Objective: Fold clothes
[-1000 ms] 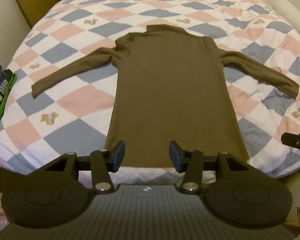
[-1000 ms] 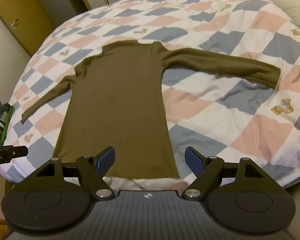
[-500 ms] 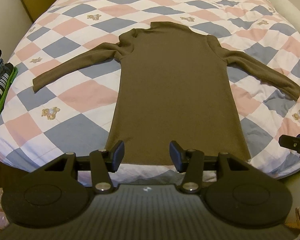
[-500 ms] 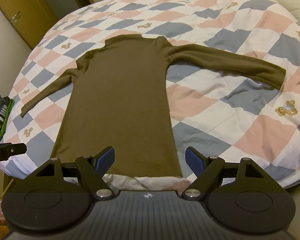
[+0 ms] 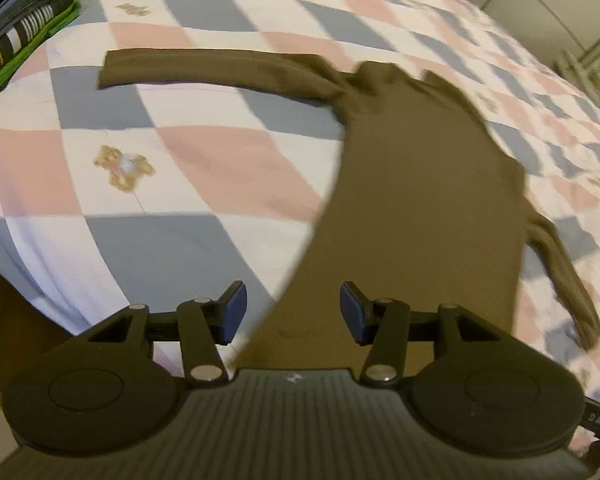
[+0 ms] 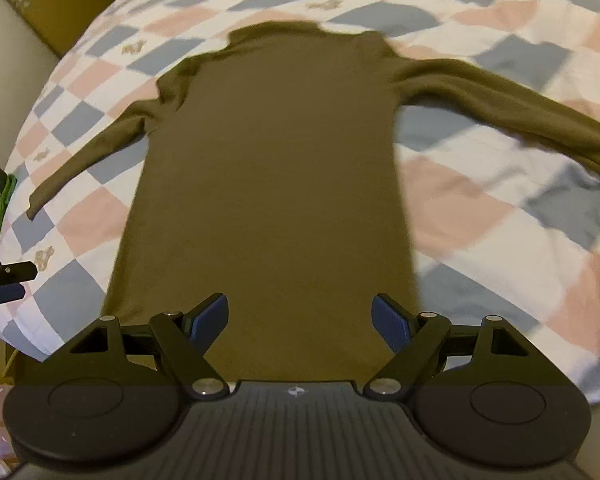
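Observation:
An olive-brown long-sleeved top (image 5: 416, 184) (image 6: 268, 184) lies flat on the bed, neck away from me and both sleeves spread out. My left gripper (image 5: 292, 312) is open over the hem's left corner, nothing between its fingers. My right gripper (image 6: 300, 316) is open wide above the hem, spanning most of its width. The left sleeve (image 5: 220, 70) stretches toward the bed's left edge; the right sleeve (image 6: 520, 108) runs off to the right. The left gripper's tip (image 6: 4, 276) shows at the right wrist view's left edge.
A quilt of pink, grey-blue and white diamonds with small bear prints (image 5: 124, 166) covers the bed (image 6: 480, 220). A stack of folded clothes (image 5: 20, 28) sits at the bed's left side. The bed's near edge drops off just under both grippers.
Both grippers have dropped closer to the hem. The left one swung left and turned, so the top now runs diagonally in its view. The right one shifted left over the hem's middle.

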Demonstrator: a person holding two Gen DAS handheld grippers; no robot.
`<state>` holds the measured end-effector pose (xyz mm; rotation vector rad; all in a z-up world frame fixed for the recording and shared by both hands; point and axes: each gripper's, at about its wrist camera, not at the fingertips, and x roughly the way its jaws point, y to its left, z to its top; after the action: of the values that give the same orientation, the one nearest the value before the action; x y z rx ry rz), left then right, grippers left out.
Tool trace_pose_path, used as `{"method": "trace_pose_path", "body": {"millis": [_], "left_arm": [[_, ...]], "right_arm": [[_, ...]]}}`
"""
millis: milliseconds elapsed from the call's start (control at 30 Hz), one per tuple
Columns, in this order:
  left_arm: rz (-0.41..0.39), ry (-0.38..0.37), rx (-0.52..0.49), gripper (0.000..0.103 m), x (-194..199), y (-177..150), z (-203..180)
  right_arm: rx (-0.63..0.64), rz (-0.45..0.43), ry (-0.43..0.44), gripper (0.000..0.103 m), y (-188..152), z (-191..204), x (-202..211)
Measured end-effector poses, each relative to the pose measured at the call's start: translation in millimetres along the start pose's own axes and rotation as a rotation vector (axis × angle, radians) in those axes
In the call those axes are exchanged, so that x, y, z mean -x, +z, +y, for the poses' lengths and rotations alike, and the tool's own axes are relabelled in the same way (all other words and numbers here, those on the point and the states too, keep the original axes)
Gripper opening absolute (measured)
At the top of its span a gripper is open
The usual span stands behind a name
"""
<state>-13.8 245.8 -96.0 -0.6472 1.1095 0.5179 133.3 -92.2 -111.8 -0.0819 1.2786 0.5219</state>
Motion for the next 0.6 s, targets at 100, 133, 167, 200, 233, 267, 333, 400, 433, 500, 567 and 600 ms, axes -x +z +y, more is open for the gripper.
{"method": "trace_pose_path", "body": {"millis": [100,133,167,200,233,267,333,400,433,500,567,600], "left_arm": [[0.027,0.021,0.015,0.047,-25,30,18],[0.042,0.026,0.023,0.047,-35,42,24],[0.054,0.030,0.028,0.047,-44,52,29],[0.059,0.035,0.032,0.047,-51,61,34],[0.061,0.039,0.037,0.047,-58,72,40],[0.061,0.042,0.044,0.047,-65,83,45],[0.062,0.046,0.069,0.047,-77,104,57],[0.058,0.045,0.110,0.047,-87,123,72],[0.054,0.042,0.134,0.047,-92,132,80],[0.050,0.027,0.200,0.047,-99,148,98],[0.042,0.022,0.266,0.047,-106,162,117],[0.038,0.022,0.297,0.047,-109,168,125]], "right_arm": [[0.053,0.016,0.025,0.081,29,40,-36],[0.076,0.018,0.039,0.080,39,55,-49],[0.103,0.016,0.056,0.080,49,70,-61],[0.129,0.012,0.073,0.080,59,86,-73],[0.156,0.006,0.090,0.080,70,102,-86],[0.177,0.001,0.109,0.080,81,117,-98],[0.206,-0.007,0.143,0.079,104,146,-123],[0.231,-0.016,0.167,0.079,125,173,-146],[0.251,-0.023,0.178,0.077,134,185,-155],[0.314,-0.043,0.196,0.074,145,206,-169],[0.387,-0.065,0.212,0.072,155,228,-182],[0.444,-0.078,0.213,0.072,157,239,-187]]}}
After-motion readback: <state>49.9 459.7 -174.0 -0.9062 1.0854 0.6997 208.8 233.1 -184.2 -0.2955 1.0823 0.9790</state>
